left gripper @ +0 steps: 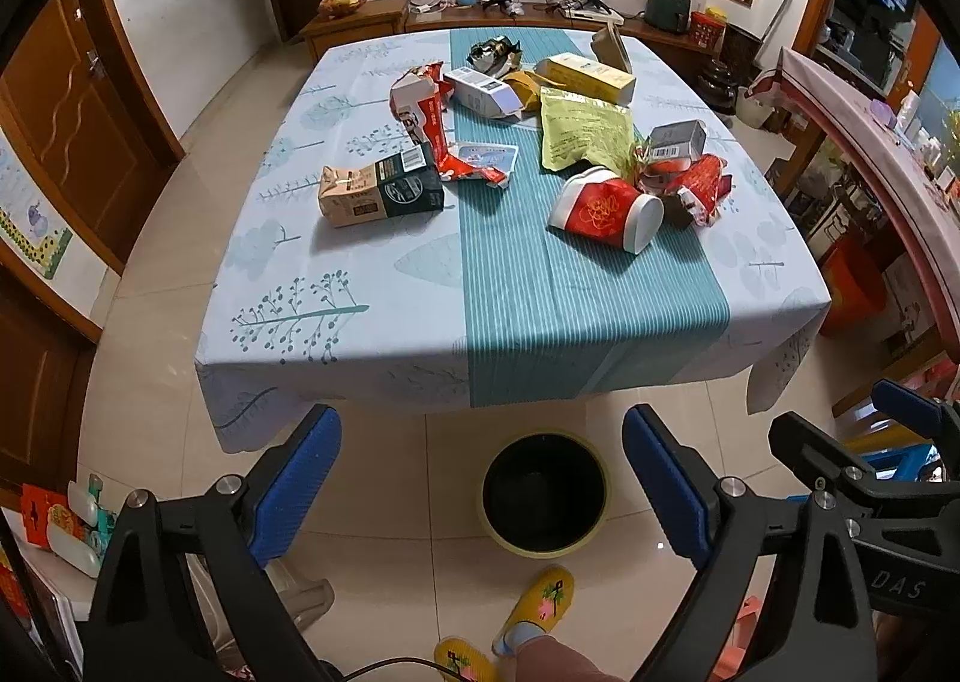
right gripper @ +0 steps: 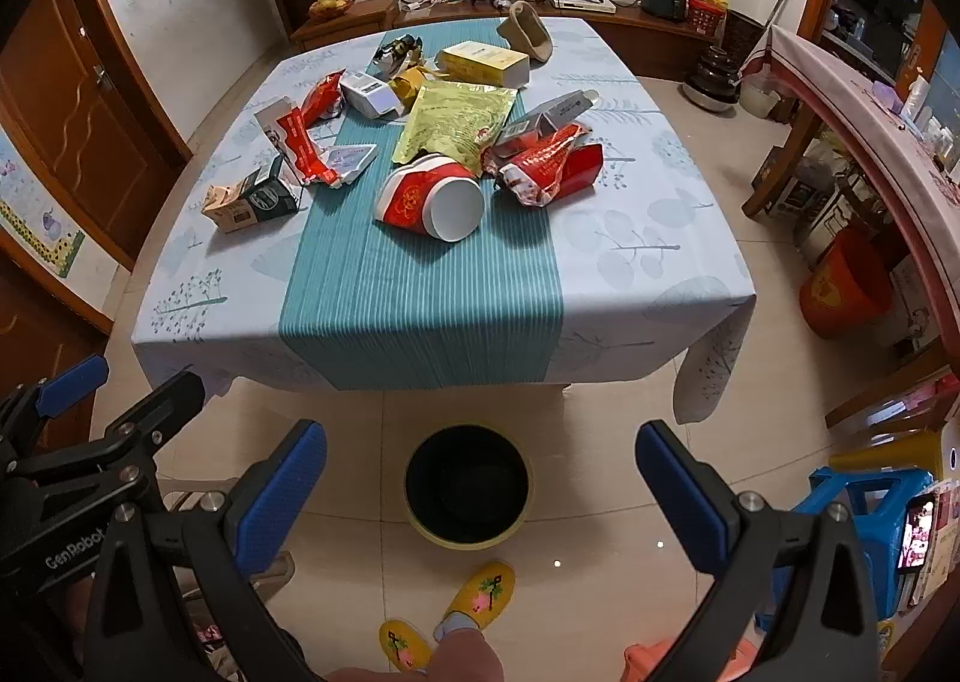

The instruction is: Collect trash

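Both tools hang back from the table, tilted down over the floor, which suits a start: nothing is picked up yet and the whole spread of litter lies in view. The left gripper (left gripper: 480, 478) has its blue pads spread wide with only floor between them, and the right gripper (right gripper: 480, 490) stands just as wide and just as bare. The trash sits in the upper middle of each frame on the table (left gripper: 336, 334), clustered around the teal runner: a red and white cup (left gripper: 606, 211) on its side lies nearest the front edge, a brown and dark carton (left gripper: 381, 193) to its left, a yellow-green pouch (left gripper: 585, 132) behind it, and red wrappers (left gripper: 696, 187) to the right, touching one another in a loose heap. The dark bin (left gripper: 543, 493) with a pale rim stands on the tiles at lower centre, just in front of the table, probably so that each piece has a short way to drop. A person's yellow slippers (right gripper: 477, 598) show just below it. A blue stool (right gripper: 864, 508) stands at lower right, clear of the reach. The overlapping wrappers may come up together.
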Demonstrator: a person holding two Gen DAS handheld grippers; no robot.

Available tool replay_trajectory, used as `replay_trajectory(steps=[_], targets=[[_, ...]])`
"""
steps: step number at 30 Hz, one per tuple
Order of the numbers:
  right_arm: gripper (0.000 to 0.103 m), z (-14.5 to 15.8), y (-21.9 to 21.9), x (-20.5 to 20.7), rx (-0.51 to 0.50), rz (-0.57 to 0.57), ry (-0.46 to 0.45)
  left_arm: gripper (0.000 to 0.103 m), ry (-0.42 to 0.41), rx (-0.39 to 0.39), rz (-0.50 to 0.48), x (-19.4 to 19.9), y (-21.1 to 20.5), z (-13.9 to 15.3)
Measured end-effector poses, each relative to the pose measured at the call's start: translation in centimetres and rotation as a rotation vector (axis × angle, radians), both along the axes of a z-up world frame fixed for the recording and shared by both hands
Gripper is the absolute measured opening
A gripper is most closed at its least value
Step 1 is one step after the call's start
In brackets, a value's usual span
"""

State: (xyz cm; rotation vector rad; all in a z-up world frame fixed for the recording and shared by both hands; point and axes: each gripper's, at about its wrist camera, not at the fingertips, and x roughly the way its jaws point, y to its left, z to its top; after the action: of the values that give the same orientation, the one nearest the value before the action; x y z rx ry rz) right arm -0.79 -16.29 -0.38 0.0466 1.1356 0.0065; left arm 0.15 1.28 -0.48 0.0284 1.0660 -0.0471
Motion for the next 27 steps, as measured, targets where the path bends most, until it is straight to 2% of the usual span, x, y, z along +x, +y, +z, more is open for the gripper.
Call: replay_trajectory(steps=[27], targets=[[0.103,-0.4,-1.4,-0.9,0.000,-0.007,0.007,0.093,0.011,0.006,-0.004,-1.4,-1.6,-0.5]])
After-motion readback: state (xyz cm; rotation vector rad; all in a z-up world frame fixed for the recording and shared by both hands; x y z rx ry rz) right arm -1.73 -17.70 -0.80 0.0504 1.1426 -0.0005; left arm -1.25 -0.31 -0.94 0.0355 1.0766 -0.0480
